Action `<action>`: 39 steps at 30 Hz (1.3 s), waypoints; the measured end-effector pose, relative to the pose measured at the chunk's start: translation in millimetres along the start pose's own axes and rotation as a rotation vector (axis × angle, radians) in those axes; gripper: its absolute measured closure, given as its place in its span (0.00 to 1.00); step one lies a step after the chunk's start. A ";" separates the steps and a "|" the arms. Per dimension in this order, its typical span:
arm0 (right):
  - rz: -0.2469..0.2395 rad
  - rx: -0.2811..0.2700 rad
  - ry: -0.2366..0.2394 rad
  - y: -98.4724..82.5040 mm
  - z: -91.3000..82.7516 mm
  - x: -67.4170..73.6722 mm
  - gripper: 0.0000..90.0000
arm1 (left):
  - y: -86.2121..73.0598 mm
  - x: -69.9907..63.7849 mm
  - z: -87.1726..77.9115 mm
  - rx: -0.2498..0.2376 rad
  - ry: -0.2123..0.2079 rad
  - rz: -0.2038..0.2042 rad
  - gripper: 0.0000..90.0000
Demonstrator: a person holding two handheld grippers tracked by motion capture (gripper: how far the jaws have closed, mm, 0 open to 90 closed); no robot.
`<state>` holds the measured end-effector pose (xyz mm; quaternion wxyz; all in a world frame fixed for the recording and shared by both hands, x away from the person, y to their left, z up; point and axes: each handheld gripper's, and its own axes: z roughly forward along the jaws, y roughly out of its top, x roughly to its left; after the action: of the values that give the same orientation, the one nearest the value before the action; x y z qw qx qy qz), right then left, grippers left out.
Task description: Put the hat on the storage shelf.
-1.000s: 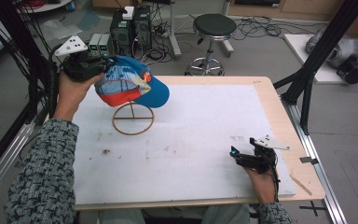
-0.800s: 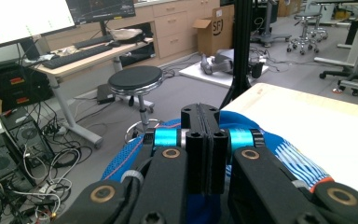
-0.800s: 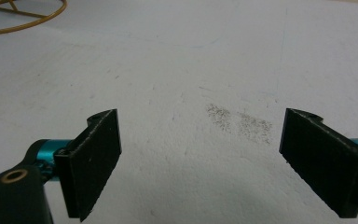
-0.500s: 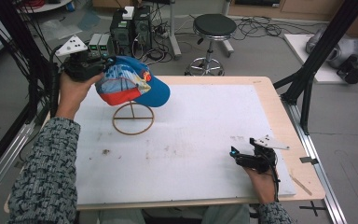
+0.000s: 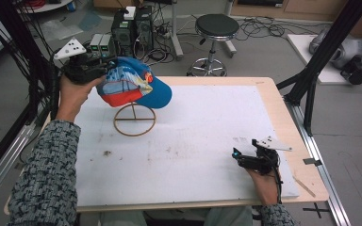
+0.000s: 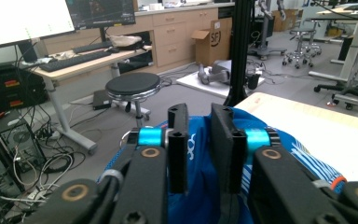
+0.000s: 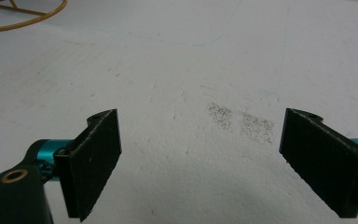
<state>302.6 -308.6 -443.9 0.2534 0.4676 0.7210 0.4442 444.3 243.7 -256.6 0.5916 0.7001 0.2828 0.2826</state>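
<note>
While left tongs pinch cap, right tongs gape

Wood table w/ white mat; wire stand on it.

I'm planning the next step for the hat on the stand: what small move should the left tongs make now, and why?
Probably lift it slightly straight up. The left tongs are shut on the back edge of the blue cap, which sits above the wire stand, so an upward move should free it without dragging the stand. The right tongs rest open on the white table, well away.
</note>
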 end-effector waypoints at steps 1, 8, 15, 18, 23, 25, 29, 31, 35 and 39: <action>-0.001 0.001 0.001 -0.1 -0.1 -0.1 0.13 | 0.0 0.0 -0.4 0.002 0.001 0.000 0.83; -0.002 0.003 -0.001 0.0 0.2 -0.1 0.13 | -0.6 0.3 -2.5 -0.004 -0.008 -0.018 0.73; -0.005 0.004 0.000 -0.1 0.2 -0.2 0.13 | 0.4 -1.0 -6.5 -0.006 -0.004 -0.033 0.61; -0.003 0.001 0.000 0.0 0.3 0.1 0.13 | 1.7 -1.5 -11.3 -0.022 0.000 -0.038 0.55; -0.002 0.002 0.001 0.4 0.5 0.5 0.13 | 2.8 -3.4 -20.0 -0.031 0.016 -0.034 0.49; -0.006 -0.002 0.000 0.7 0.7 0.2 0.13 | 3.1 -4.2 -25.6 -0.032 0.029 -0.034 0.48; 0.004 -0.007 0.009 3.6 4.1 2.3 0.13 | 2.1 -8.0 -40.7 -0.038 0.064 -0.039 0.44; -0.001 -0.011 0.015 4.9 6.9 3.3 0.13 | 0.7 -10.2 -47.2 -0.038 0.077 -0.032 0.43; 0.007 -0.015 0.009 7.7 11.8 3.5 0.13 | -3.0 -13.5 -61.0 -0.032 0.130 -0.034 0.37; 0.034 -0.023 0.008 10.4 15.0 1.2 0.13 | -9.6 -16.3 -75.3 -0.032 0.161 -0.029 0.33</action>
<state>318.4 -299.7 -441.9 0.2483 0.4753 0.7087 0.4585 377.6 283.5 -256.5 0.5822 0.6612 0.3352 0.3339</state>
